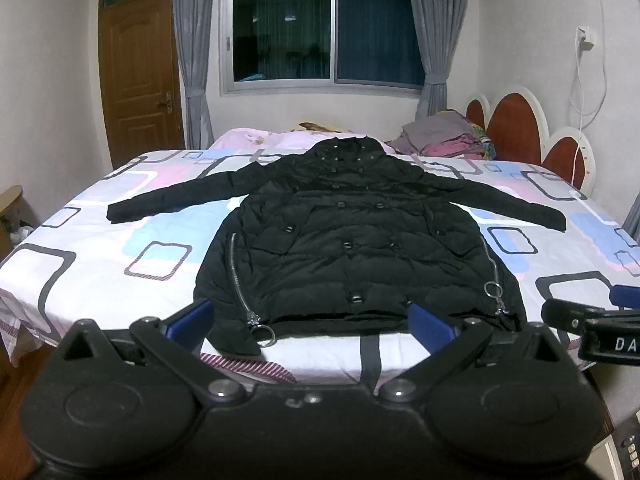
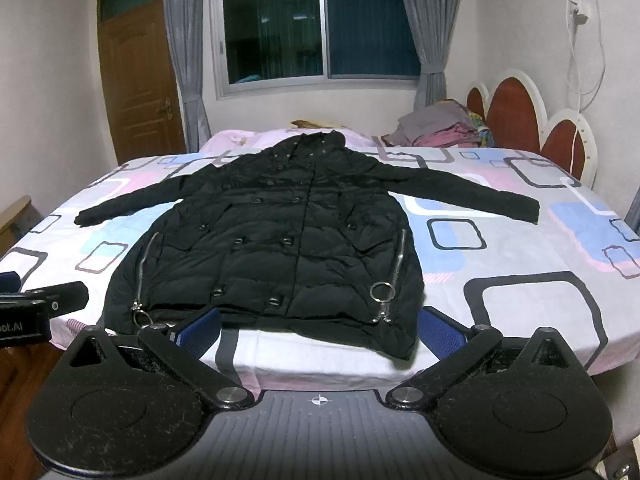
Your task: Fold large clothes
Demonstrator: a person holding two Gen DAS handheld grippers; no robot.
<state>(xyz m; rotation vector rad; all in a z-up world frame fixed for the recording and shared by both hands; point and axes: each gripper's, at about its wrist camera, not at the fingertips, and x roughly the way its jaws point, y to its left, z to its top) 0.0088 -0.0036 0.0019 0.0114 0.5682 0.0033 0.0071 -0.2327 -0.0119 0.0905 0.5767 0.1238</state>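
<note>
You see a room evenly lit from overhead, with a ceiling lamp reflected in the dark window (image 1: 324,36). Fisheye distortion bends the walls, corners vignette black, and the black coat (image 1: 352,236) loses detail.

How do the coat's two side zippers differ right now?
The left side zipper has its ring pull hanging at the hem, past the coat's bottom edge; the right side zipper has its ring pull lying higher, on the black coat fabric. Both are silver, slanted and near the hem.
</note>
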